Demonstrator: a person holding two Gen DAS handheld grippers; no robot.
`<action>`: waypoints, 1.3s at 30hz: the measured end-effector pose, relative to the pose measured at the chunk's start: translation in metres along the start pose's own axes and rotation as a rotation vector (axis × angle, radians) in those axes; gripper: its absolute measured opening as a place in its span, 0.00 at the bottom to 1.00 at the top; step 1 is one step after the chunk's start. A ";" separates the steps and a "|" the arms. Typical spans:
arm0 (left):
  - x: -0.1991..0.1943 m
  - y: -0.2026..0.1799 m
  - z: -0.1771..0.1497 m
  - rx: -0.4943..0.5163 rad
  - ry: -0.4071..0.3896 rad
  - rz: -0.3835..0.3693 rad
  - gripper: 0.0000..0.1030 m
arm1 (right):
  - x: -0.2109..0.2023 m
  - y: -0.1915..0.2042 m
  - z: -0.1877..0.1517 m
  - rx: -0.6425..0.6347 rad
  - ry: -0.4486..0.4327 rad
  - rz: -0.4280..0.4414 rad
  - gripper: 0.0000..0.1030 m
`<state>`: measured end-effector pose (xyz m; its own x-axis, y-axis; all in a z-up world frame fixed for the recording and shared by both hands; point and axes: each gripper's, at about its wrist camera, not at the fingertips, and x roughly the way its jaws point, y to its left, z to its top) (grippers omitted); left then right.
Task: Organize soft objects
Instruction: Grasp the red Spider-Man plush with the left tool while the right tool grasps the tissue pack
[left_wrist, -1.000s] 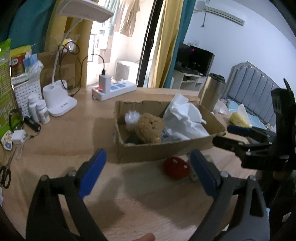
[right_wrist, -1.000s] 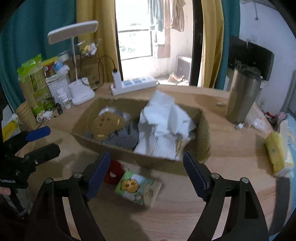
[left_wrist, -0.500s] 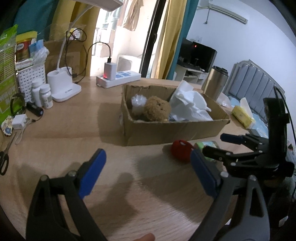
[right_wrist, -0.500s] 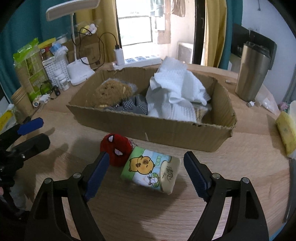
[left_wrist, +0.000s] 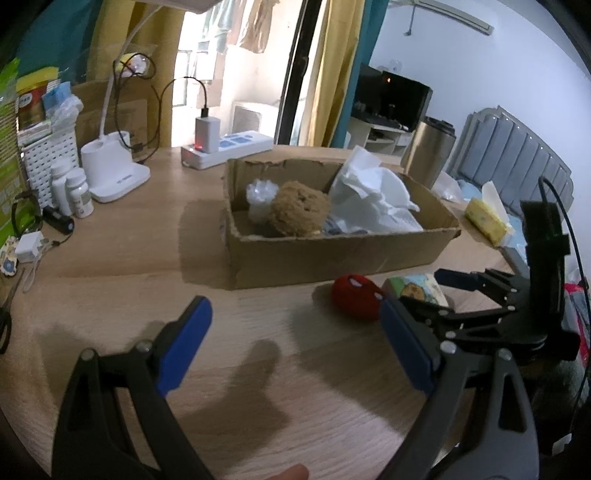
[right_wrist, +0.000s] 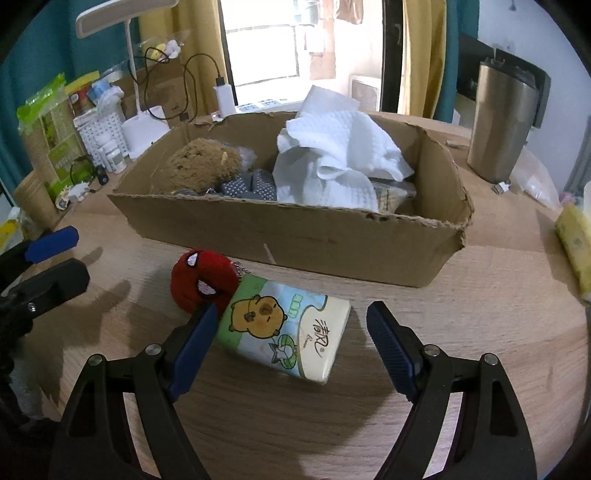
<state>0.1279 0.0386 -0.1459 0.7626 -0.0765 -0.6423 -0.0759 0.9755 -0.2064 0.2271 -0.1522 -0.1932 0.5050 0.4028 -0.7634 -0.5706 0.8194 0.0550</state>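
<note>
Tissue pack (right_wrist: 284, 332) flat on tabletop (right_wrist: 480, 306), just in front of cardboard box (right_wrist: 295, 232), touching red plush ball (right_wrist: 203, 280) on its left. Straddled by right tongs (right_wrist: 288, 347), spread wide, pads not pressing yet; prob lined up for pickup. Box front w/ brown plush (right_wrist: 201, 166) & white cloth (right_wrist: 340, 158) inside, likely drop spot. Left tongs (left_wrist: 295, 343) released, empty, over bare wood left of pack.
</note>
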 end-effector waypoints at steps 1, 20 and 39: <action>0.002 -0.002 0.001 0.005 0.004 0.003 0.91 | -0.001 -0.003 0.000 0.000 -0.002 0.008 0.82; 0.068 -0.058 0.009 0.134 0.120 0.050 0.91 | -0.009 -0.037 -0.008 0.033 -0.039 0.092 0.66; 0.087 -0.072 0.006 0.232 0.172 0.040 0.59 | -0.011 -0.042 -0.007 0.009 -0.030 0.122 0.66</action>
<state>0.2037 -0.0367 -0.1823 0.6407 -0.0512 -0.7661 0.0602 0.9981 -0.0163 0.2413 -0.1941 -0.1919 0.4511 0.5117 -0.7312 -0.6236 0.7669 0.1520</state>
